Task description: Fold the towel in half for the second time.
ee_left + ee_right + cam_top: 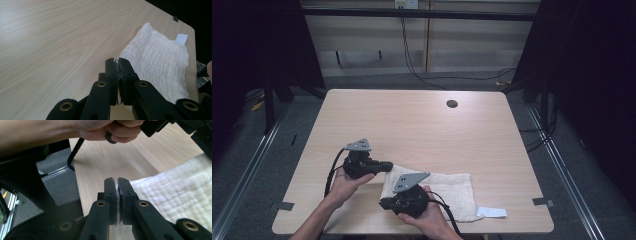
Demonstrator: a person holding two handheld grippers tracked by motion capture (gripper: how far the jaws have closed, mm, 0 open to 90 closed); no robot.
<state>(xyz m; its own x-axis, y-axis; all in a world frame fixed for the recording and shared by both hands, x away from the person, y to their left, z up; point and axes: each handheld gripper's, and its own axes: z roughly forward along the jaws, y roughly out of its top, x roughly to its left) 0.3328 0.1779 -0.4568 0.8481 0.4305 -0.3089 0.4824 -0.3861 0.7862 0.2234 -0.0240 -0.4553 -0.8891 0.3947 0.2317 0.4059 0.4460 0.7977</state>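
Both grippers pinch the left edge of a white cloth

Closest to the high camera, at the bottom of its view, the person's two hands each hold a black gripper over the near part of the light wooden worktop [412, 120]. Right gripper [384, 203] sits near the front edge, its grey three-cornered plate on top, pointing toward the left side of the view; its fingers [110, 192] are clenched together on the near left corner of a white textured cloth [452, 192], and in the right gripper view a thin sliver of the fabric shows between the two black pads, with the rest of the cloth spreading away to the right. Left gripper [388, 165] lies a little farther back and to the left, pointing toward the right of the view, and touches the far left corner of the same cloth. In the left gripper view its fingers [125, 70] are likewise clenched, with a small bit of white fabric caught at their tips and the cloth [160, 62] rising in a soft fold just beyond them.

That cloth lies on the near right part of the worktop, mostly flat, its long side running parallel to the front edge. A small white tag [492, 212] sticks out from its right end, lying flat on the wood close to the front edge. Far across the worktop, near the back edge, sits a round dark cable hole [452, 104]. Black cables trail from both grippers back toward the person's wrists
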